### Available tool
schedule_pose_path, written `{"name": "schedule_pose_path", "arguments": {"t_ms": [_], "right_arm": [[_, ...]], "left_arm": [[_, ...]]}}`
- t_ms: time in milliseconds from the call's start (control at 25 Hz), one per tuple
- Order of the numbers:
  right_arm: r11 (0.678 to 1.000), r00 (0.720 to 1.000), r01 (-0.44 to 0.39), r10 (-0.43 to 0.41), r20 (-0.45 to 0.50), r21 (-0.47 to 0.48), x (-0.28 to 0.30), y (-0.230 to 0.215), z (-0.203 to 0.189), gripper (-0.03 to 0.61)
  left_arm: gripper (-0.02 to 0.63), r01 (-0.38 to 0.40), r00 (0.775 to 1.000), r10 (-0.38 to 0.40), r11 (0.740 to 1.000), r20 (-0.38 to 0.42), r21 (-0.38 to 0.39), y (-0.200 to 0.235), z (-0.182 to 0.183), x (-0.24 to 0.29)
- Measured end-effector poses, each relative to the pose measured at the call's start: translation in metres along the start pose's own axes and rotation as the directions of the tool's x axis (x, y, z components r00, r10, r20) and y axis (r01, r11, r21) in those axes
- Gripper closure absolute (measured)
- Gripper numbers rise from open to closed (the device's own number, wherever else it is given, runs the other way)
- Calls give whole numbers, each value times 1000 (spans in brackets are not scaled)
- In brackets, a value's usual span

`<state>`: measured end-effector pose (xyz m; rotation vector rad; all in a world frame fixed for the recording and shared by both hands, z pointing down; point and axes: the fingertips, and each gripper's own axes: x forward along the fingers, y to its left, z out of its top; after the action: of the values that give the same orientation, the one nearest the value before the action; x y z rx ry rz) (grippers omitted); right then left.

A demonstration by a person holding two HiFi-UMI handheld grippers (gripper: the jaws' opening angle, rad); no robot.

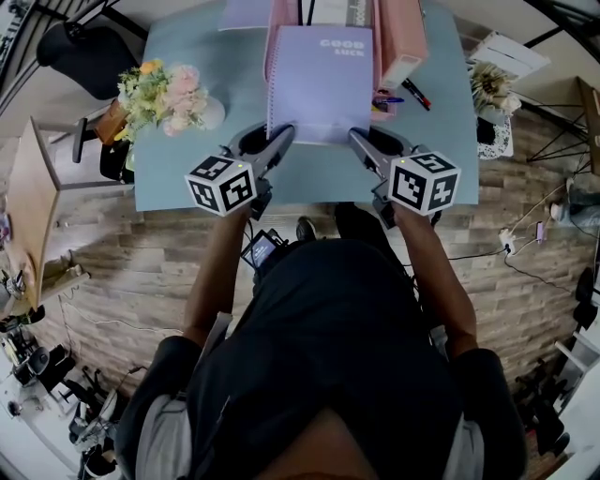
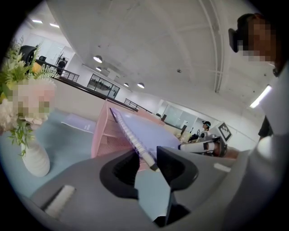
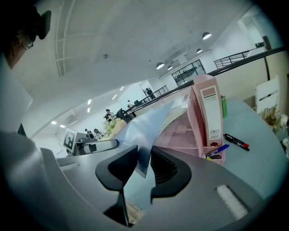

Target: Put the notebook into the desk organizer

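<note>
As we look down past our own body, the left gripper point(image 2: 147, 158) and the right gripper point(image 3: 144, 156) reach forward side by side over the near edge of a blue-grey table point(image 1: 178, 183). Each is clamped on a near corner of the lilac spiral notebook point(image 1: 319, 84): the left jaws pinch the corner at the wire-bound edge, the right jaws pinch the plain corner on the other side, and in both the pads press on it with only its thickness between them. We hold the notebook clear of the tabletop, tilted so that it rises away from us, its "GOOD LUCK" cover facing up. Its far end lies over the front of the pink desk organizer point(image 1: 405, 37), which stands at the far side of the table; whether the two touch we cannot tell. The organizer has slanted mesh shelves point(image 3: 180, 133) in the middle and a tall upright box point(image 3: 210, 119) with a label at its right end. At the foot of that box a small pen compartment point(image 3: 215, 155) holds a blue pen point(image 3: 220, 148) and a few others. Pale papers point(image 1: 328, 9) show in the organizer's far part. Just right of the organizer a black-and-red marker point(image 1: 418, 94) lies on the table. To the left a white vase point(image 2: 35, 158) with flowers point(image 1: 167, 94) stands well apart from the notebook, and beyond it a lilac booklet point(image 2: 79, 122) lies flat beside the organizer
</note>
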<state>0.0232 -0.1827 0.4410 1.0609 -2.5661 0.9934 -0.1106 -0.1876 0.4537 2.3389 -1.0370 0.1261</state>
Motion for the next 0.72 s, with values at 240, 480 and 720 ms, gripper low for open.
{"name": "schedule_pose_path", "arguments": {"t_ms": [240,480,720], "right_arm": [[1000,1000,12,-12,9,4,-11,12,-12,488],[1000,1000,20,-20,7,8,-20,22,-28,488],[1000,1000,21,-21,8,0,-27,32,-37,488]], "left_arm": [[438,12,1000,-12,1000,-6,17,-11,-7,-14],[437,22,1000,-21,1000,-18,22,-21,-18,-28],[437,20,1000,-19,999,-16,42,-30,-23,-42]]}}
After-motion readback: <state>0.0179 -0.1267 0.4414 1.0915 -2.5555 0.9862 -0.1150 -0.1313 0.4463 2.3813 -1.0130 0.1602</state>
